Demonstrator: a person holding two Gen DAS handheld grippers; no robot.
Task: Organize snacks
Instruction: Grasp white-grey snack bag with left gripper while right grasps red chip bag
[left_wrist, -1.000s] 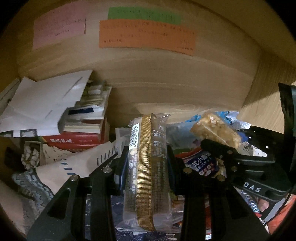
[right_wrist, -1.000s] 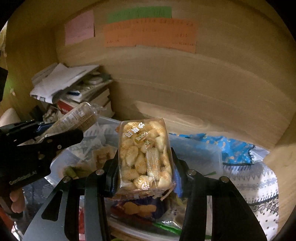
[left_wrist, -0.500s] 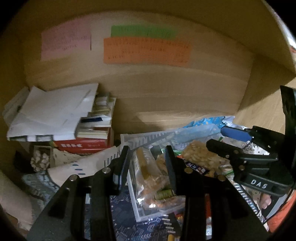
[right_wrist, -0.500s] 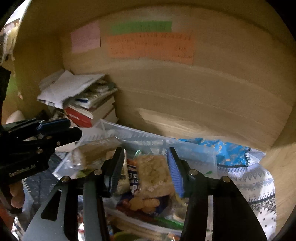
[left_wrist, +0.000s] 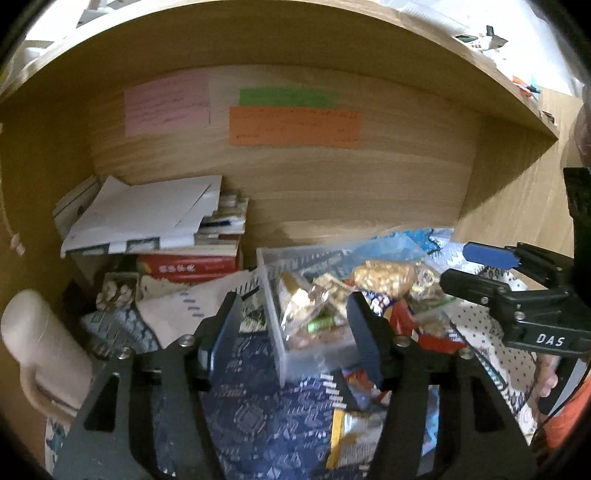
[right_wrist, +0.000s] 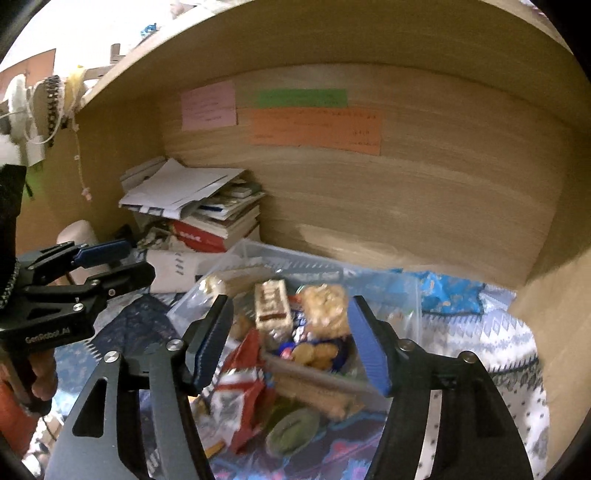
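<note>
Between picks: left gripper (left_wrist: 291, 325) and right gripper (right_wrist: 291, 339) both gape wide, empty (snacks piled in clear bin (right_wrist: 380, 280) at 12 o'clock); next, judged, grab loose red packet (right_wrist: 240, 391).

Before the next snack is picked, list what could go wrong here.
1. The clear plastic bin is heaped; the peanut-brittle packet on top might slide off.
2. The red foil snack bag hangs over the near rim and could snag the open right tool.
3. Both open tools, the left tool included, hover close together and may collide.
</note>
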